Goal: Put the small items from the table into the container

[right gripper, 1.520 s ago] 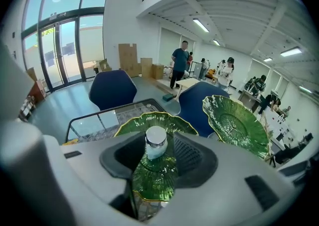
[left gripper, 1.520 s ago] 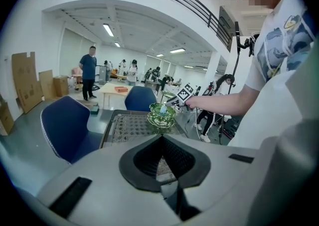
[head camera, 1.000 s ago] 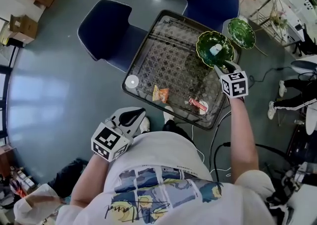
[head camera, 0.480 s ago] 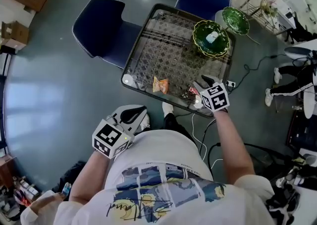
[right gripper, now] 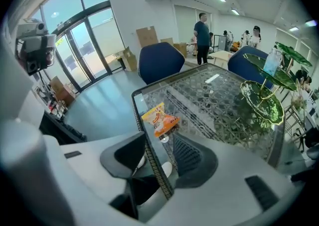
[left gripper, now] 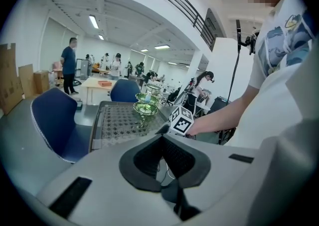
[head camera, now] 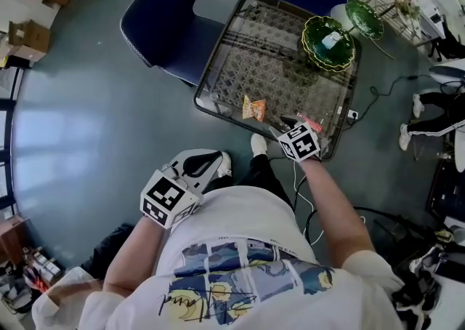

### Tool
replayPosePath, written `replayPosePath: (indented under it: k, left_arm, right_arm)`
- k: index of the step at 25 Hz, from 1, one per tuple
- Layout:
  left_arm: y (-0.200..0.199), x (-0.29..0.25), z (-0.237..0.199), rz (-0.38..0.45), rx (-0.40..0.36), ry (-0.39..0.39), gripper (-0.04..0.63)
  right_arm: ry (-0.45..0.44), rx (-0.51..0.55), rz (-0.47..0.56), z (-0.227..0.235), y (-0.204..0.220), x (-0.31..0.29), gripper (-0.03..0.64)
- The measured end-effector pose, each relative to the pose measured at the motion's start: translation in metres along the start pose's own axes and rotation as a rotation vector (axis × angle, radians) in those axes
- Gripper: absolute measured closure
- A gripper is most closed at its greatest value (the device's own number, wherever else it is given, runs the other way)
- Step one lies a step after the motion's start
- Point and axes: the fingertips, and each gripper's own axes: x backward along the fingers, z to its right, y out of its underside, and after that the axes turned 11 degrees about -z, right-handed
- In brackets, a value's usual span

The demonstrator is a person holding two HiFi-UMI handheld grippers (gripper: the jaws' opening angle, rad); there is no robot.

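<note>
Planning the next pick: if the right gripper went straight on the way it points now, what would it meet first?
Probably the orange snack packet, which lies on the glass just ahead of the right gripper. Its open jaws straddle the near rim of the table. Depth is hard to judge.

The right gripper point(head camera: 285, 126) has moved from the green dish point(head camera: 328, 33) to the table point(head camera: 225, 112) near edge

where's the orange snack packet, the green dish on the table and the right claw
orange snack packet point(head camera: 253, 109), head view, middle of the wrapper
green dish point(head camera: 314, 49), head view, bare inner surface
right claw point(right gripper: 159, 136), right gripper view, midway between its fingertips
</note>
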Motion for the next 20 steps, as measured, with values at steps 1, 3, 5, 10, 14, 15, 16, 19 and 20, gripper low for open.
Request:
replayPosePath:
  k: [1,3,5,10,14,15,16,19,20]
  left_arm:
    - [0.005,0.003,-0.003,-0.003,0.007,-0.004,0.588]
    - [0.013,0.01,-0.008,-0.004,0.029,-0.018,0.588]
    - [0.021,0.02,-0.013,-0.001,0.067,-0.04,0.588]
    - [0.037,0.04,-0.021,0.005,0.136,-0.1,0.588]
    - [0.046,0.048,-0.026,-0.004,0.173,-0.135,0.588]
    - [0.048,0.048,-0.027,-0.005,0.18,-0.14,0.588]
    - [0.048,0.048,-0.028,-0.005,0.185,-0.143,0.588]
    - [0.045,0.048,-0.03,0.003,0.189,-0.145,0.588]
    - [0.042,0.047,-0.031,0.007,0.186,-0.143,0.588]
  right_arm:
    - [0.004,-0.009,-0.005,0.001,-0.002,-0.009,0.46]
    - [-0.006,-0.043,-0.009,0.004,-0.006,-0.027,0.46]
    - [-0.055,-0.098,0.001,0.003,-0.013,-0.045,0.46]
    - [-0.149,-0.276,0.048,0.008,-0.028,-0.078,0.46]
    - [-0.119,-0.358,0.031,0.02,-0.033,-0.094,0.46]
    - [-0.106,-0.366,0.026,0.022,-0.033,-0.097,0.46]
    - [-0.094,-0.368,0.025,0.025,-0.032,-0.099,0.462]
    - [-0.092,-0.358,0.05,0.025,-0.035,-0.096,0.57]
    - [-0.09,-0.348,0.059,0.025,-0.036,-0.092,0.591]
